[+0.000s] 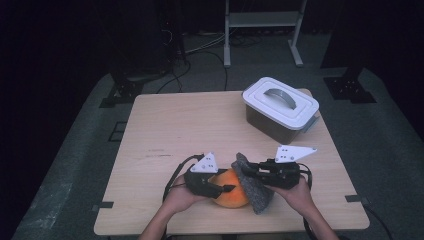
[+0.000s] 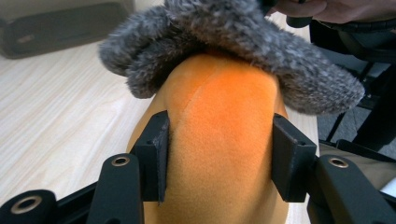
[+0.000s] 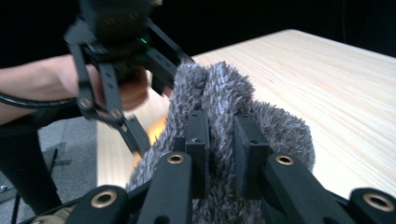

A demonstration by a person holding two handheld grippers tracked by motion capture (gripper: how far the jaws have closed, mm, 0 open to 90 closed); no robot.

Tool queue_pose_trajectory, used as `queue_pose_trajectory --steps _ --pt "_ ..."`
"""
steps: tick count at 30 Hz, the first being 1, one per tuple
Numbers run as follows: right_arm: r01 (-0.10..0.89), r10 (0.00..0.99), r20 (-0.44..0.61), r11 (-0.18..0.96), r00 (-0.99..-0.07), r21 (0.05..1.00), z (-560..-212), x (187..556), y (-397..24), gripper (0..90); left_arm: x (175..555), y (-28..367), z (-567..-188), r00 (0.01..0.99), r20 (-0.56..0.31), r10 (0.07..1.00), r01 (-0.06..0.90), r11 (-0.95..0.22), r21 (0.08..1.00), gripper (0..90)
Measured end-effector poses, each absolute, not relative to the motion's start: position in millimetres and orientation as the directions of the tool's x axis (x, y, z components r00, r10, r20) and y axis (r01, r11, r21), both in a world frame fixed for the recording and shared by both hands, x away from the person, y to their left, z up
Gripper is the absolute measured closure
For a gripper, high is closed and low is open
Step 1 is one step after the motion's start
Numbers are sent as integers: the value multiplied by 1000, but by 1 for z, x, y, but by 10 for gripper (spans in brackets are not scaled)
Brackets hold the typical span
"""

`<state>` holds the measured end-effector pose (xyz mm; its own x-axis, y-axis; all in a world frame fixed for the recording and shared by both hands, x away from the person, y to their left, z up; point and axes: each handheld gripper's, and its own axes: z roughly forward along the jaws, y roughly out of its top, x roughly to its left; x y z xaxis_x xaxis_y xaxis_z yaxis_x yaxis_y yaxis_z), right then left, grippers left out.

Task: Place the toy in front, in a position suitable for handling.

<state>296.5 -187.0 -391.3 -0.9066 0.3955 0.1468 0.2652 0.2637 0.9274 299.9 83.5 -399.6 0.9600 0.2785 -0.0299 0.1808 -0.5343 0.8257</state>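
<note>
An orange plush ball (image 1: 231,194) lies near the table's front edge, half covered by a grey fuzzy cloth (image 1: 254,187). In the left gripper view the orange plush (image 2: 219,121) bulges between the two black pads (image 2: 156,154), which press into its sides, so my left gripper (image 2: 219,154) is shut on it. The grey cloth (image 2: 224,42) drapes over the plush's far end. My right gripper (image 3: 219,135) is shut on a pinched fold of the grey cloth (image 3: 219,88). From above, the left gripper (image 1: 223,189) and the right gripper (image 1: 246,171) face each other across the plush.
A white-lidded box with a grey handle (image 1: 280,106) stands at the table's back right. The wooden table (image 1: 175,130) is bare at the left and middle. A person's forearms come in from the bottom edge. A metal rack stands on the floor behind.
</note>
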Motion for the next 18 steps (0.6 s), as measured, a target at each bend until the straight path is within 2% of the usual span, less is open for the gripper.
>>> queue_pose_trajectory --steps 7,11,13,18 --pt "288 434 153 267 -888 920 -395 299 -195 767 301 85 -398 953 -34 301 195 -523 830 460" --pt "244 422 122 247 -898 938 -386 292 -190 768 301 81 -402 950 -40 309 201 -510 837 429" --pt "238 422 102 282 -901 929 -387 291 -185 768 303 82 -405 950 -51 307 206 -499 841 401" --pt "291 404 154 304 -902 907 -401 300 -190 770 305 84 -413 958 -54 280 187 -474 861 290"
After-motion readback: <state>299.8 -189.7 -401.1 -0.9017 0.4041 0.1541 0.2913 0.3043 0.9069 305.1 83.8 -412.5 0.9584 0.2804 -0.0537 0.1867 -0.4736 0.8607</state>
